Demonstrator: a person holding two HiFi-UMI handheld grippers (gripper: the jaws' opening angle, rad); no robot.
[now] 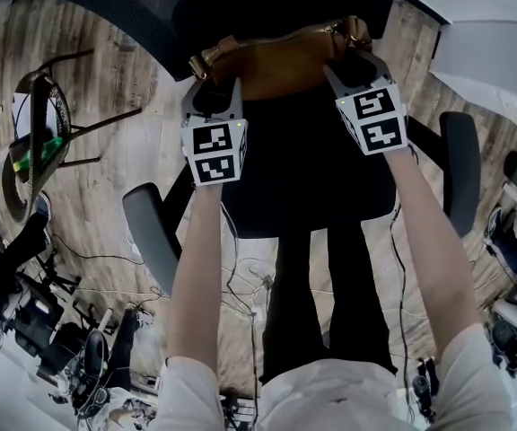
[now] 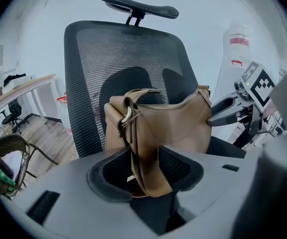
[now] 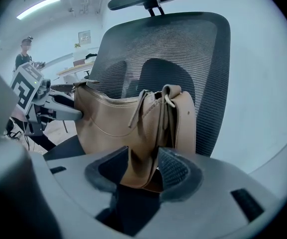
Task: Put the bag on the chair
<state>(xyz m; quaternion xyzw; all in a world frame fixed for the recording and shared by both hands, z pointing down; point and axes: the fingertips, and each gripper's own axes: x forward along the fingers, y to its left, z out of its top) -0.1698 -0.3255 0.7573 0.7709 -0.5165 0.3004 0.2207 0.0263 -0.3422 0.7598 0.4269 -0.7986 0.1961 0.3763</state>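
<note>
Tan leather made up the bag (image 2: 168,123), which stood upright on the seat of the black office chair (image 1: 312,178), at the far edge of the seat, leaning against the mesh backrest (image 2: 83,73) below the headrest (image 2: 136,6). A zip ran along its top. A strap (image 2: 143,158) with a brass ring hung down its left end. The left claw (image 2: 146,171) pointed down at that left end, its jaws fairly wide with the hanging strap between them; a sliver of light showed between the strap and the left jaw, so the pads were not clamped on it. The right claw (image 3: 138,171) was at the bag's right end, jaws wide, with the bag's lower corner lying loosely between them. In the head view the two claws sat well apart, one at each end of the bag, and the person's forearms (image 1: 196,268) reached over the near part of the seat. Grey armrests (image 1: 151,232) flanked the seat left and right, and pale wood floor (image 1: 106,196) spread around the chair
</note>
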